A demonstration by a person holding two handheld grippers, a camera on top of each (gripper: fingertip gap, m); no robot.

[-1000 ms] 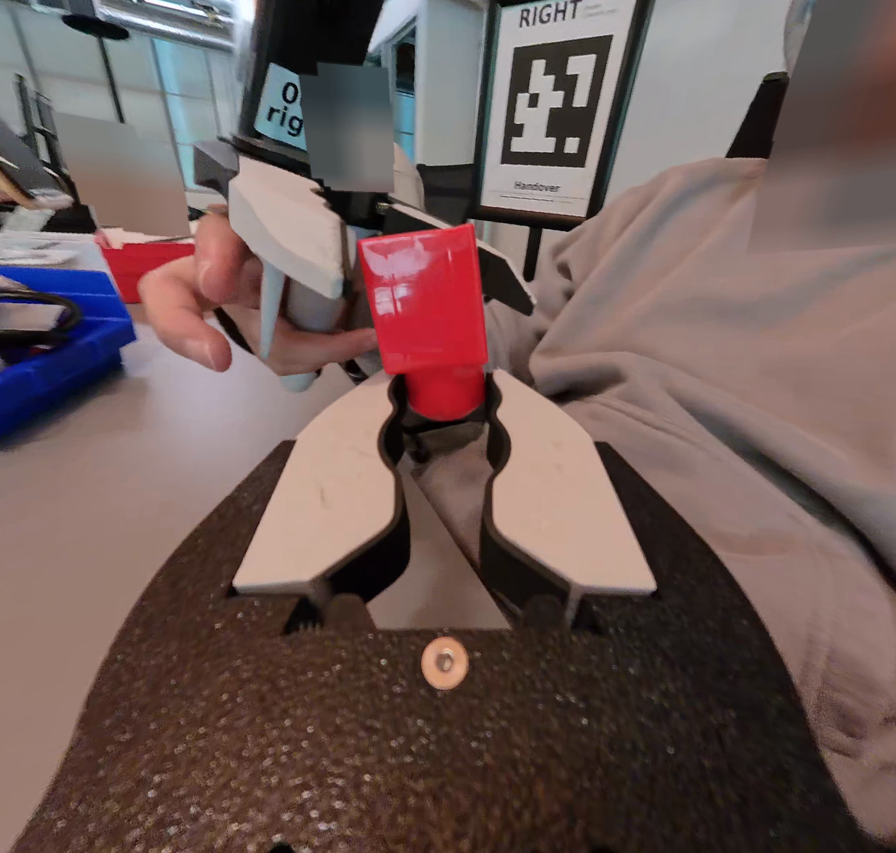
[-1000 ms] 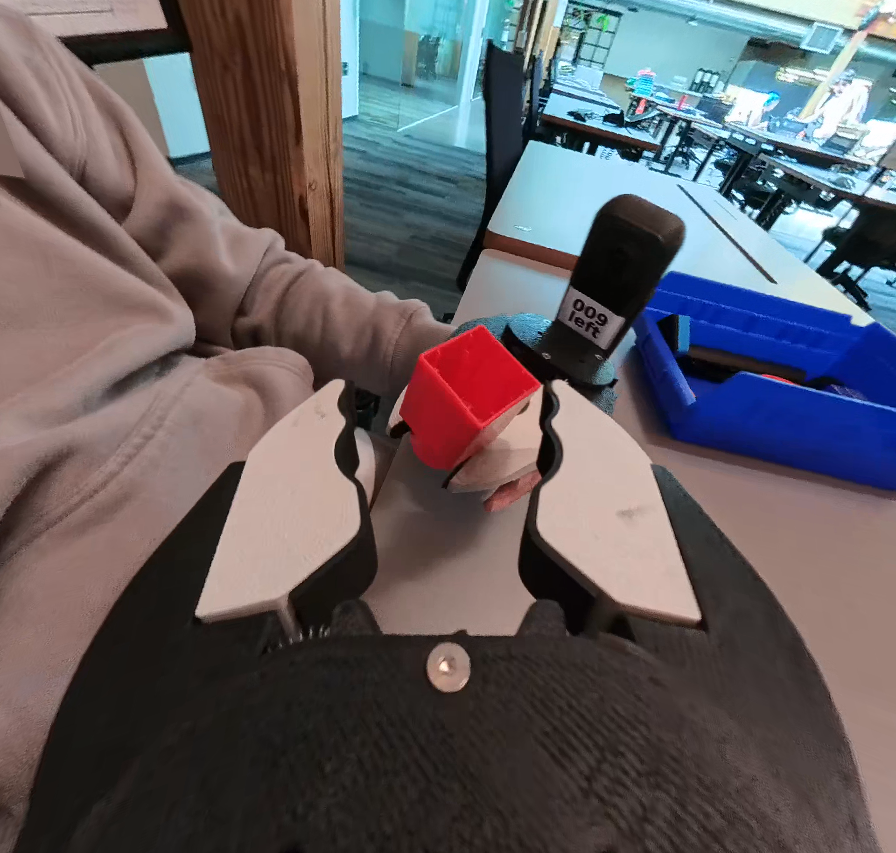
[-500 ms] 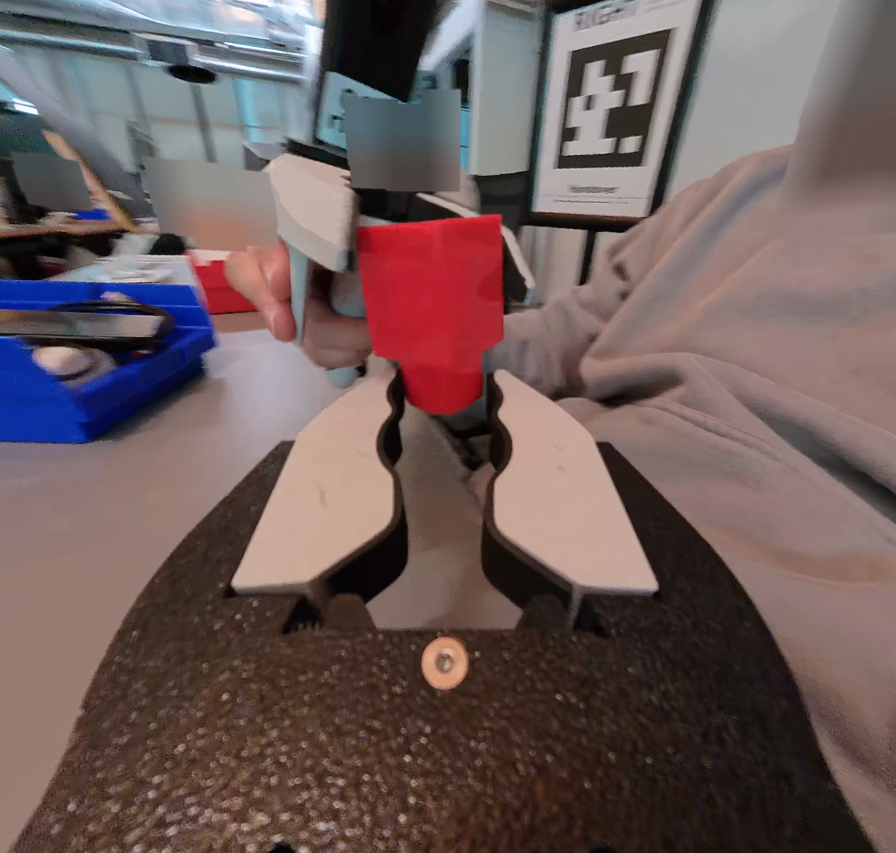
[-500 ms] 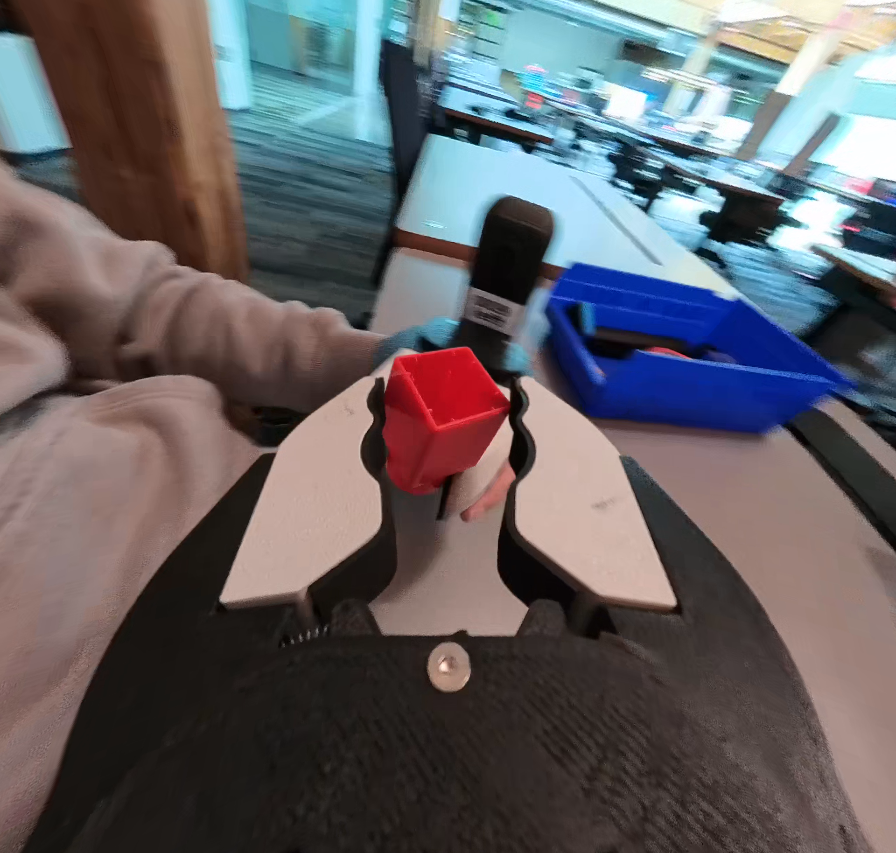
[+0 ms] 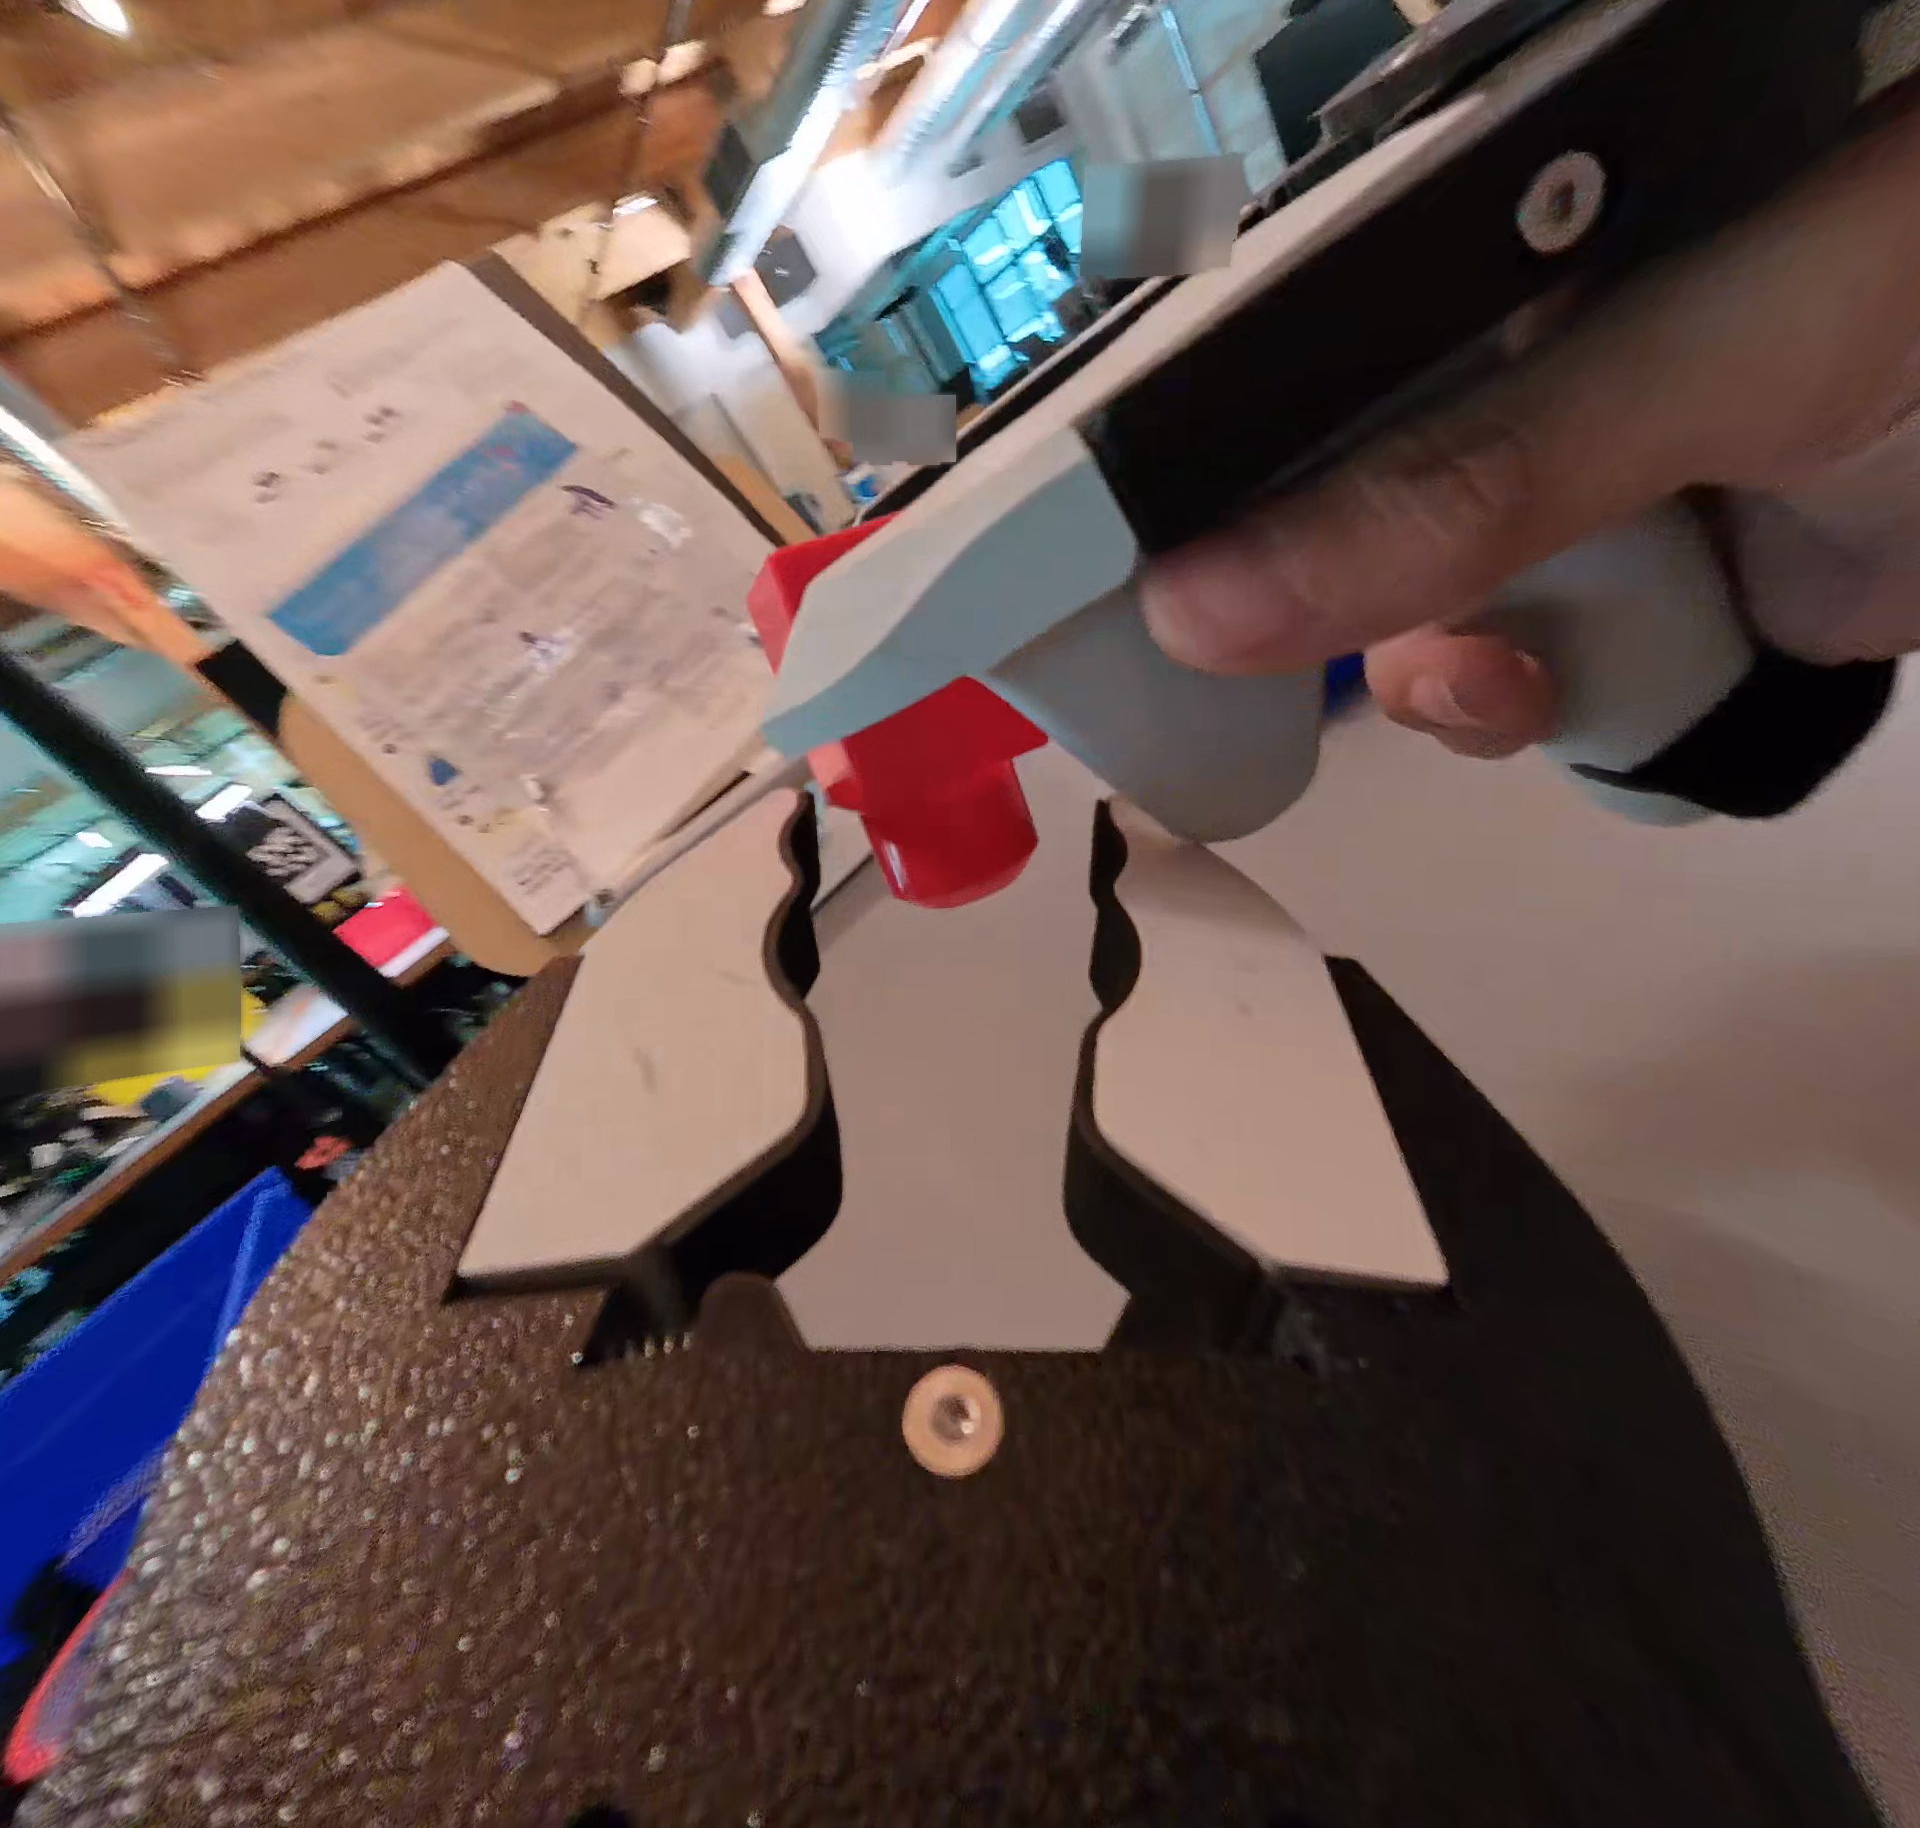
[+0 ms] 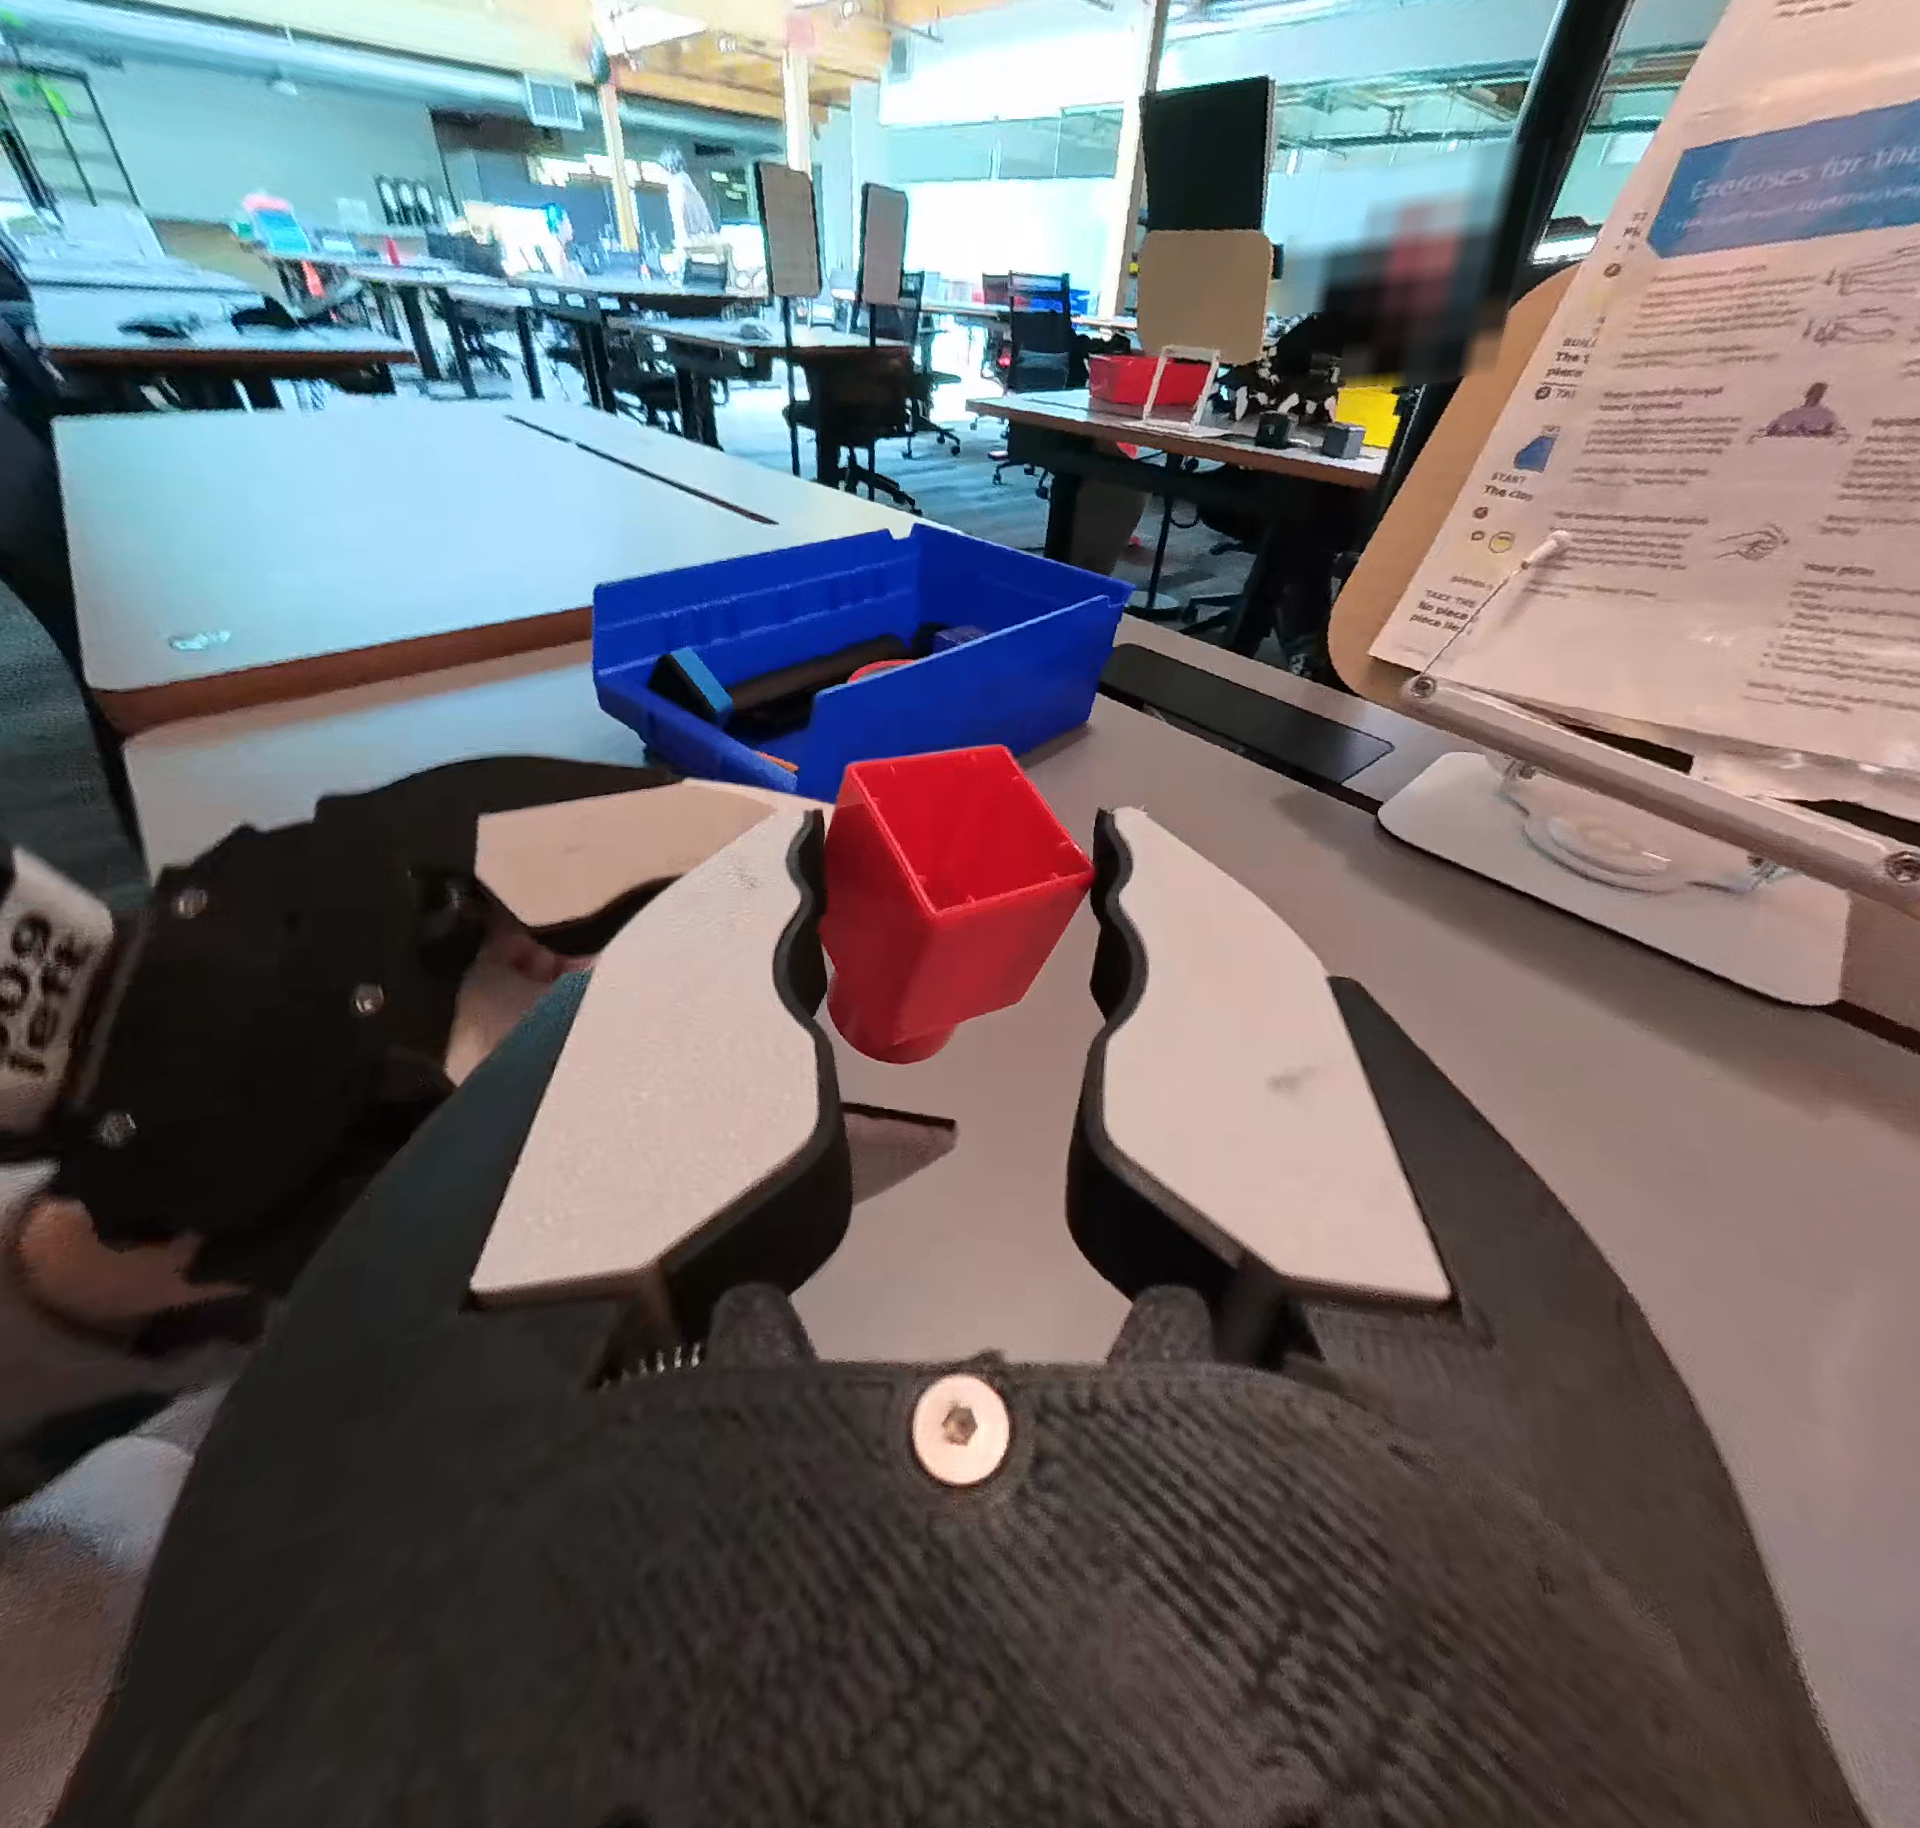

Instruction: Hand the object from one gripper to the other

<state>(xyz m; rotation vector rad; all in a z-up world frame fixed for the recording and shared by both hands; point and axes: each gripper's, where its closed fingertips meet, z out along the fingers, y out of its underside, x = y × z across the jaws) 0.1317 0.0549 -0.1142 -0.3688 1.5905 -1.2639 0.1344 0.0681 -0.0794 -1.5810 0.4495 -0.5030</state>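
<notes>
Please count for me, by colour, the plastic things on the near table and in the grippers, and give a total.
Red: 1, the red funnel-shaped piece, held in the right gripper.
Blue: 1, the blue bin on the table.
Total: 2. The bin's contents are too hidden to count.

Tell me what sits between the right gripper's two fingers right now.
The red square cup, clamped between the right gripper's fingers, in the right wrist view.

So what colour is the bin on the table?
Blue bin, clearest in the right wrist view.
</notes>
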